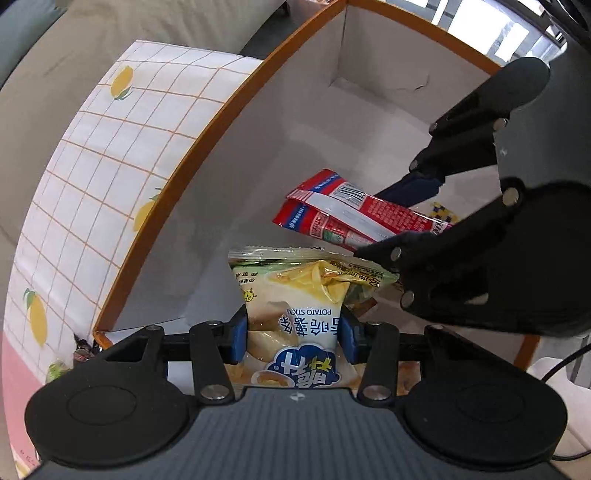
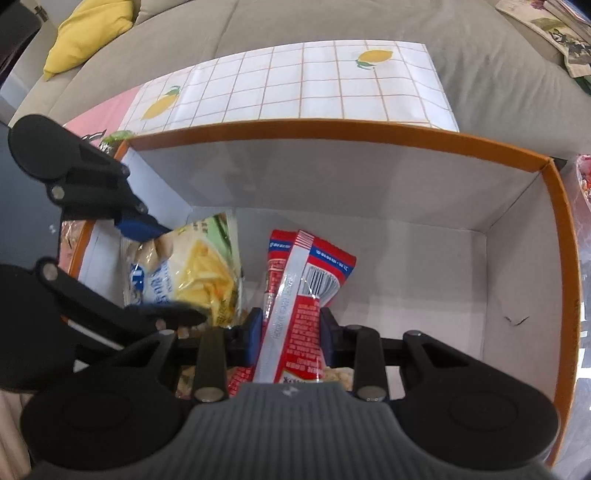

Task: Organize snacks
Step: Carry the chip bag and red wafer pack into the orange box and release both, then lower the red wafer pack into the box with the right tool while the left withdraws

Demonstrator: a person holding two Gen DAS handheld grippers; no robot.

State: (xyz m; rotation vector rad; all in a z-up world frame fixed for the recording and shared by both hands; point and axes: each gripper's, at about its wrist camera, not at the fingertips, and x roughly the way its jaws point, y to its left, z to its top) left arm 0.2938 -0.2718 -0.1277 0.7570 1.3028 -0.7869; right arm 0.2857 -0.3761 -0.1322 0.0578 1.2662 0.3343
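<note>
Both grippers are reaching down into the box (image 2: 561,258), an orange-rimmed carton with white inner walls.

Left gripper (image 1: 293,332): jaws are pinching the chip bag (image 1: 295,295), a pale yellow pack printed "POTATO STICKS", blue pads pressing in on both sides. The bag is hanging over the near-left corner of the box, top seal pointing inward. From the right wrist view the same chip bag (image 2: 195,273) is showing at left, with the left gripper (image 2: 162,273) clamped on it.

Right gripper (image 2: 291,332): jaws are squeezing the red pack (image 2: 303,295), a long red-and-white packet with a barcode, held lengthwise and pointing into the box. In the left wrist view the red pack (image 1: 347,214) is sitting just beyond the chip bag, angled, with the right gripper (image 1: 402,221) coming in from the right.

Whether either pack is touching the box floor, cannot tell.

Lemon-print cloth (image 2: 295,88) is lying on the grey sofa (image 2: 480,55) behind the box. Yellow cushion (image 2: 88,33) at far left.
</note>
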